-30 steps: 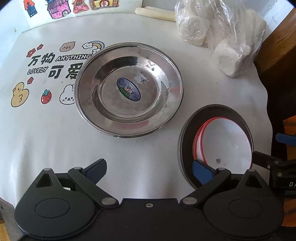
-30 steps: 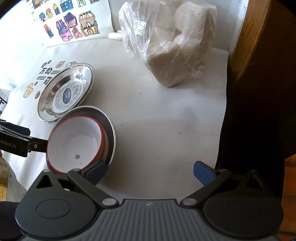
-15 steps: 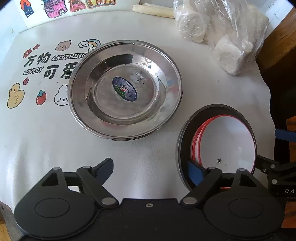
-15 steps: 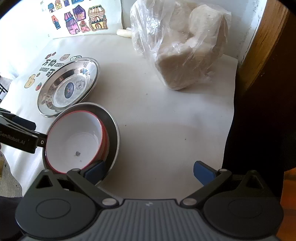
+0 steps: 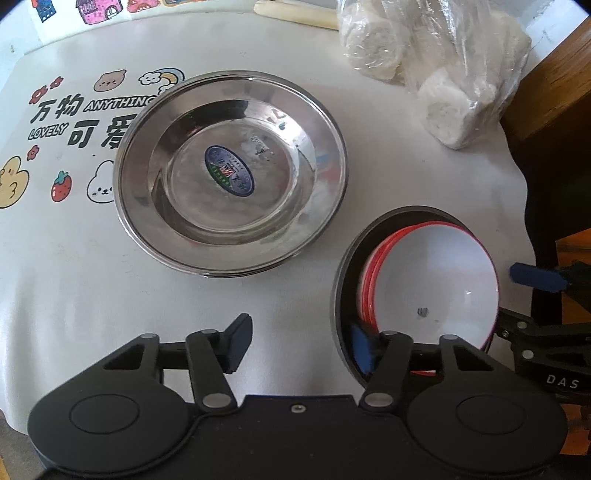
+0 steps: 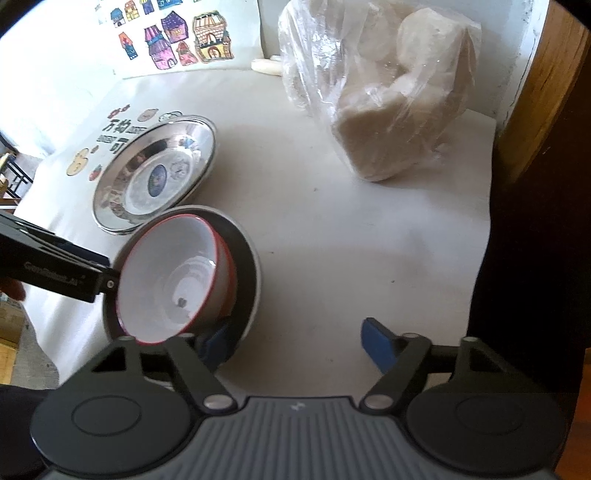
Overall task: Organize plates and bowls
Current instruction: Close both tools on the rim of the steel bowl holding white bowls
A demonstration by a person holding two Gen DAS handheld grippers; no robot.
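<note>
A stack of steel plates [image 5: 229, 173] lies on the white tablecloth; it also shows in the right wrist view [image 6: 155, 177]. To its right a white bowl with a red rim [image 5: 439, 280] sits tilted inside a dark-rimmed steel bowl [image 5: 341, 291]; both show in the right wrist view, the white bowl [image 6: 173, 280] and the steel one [image 6: 247, 273]. My left gripper [image 5: 299, 343] is open, its right finger inside the steel bowl's near rim. My right gripper [image 6: 291, 347] is open, its left finger under the white bowl's rim.
A clear plastic bag of white lumps [image 5: 436, 55] stands at the back right, also in the right wrist view [image 6: 388, 88]. A pale stick [image 5: 295, 13] lies at the back. A wooden edge [image 6: 535, 92] borders the table's right side. Cartoon prints [image 5: 55, 122] mark the cloth's left.
The white bowl has tipped up inside the steel bowl. Both grippers have moved in closer to the bowls.
</note>
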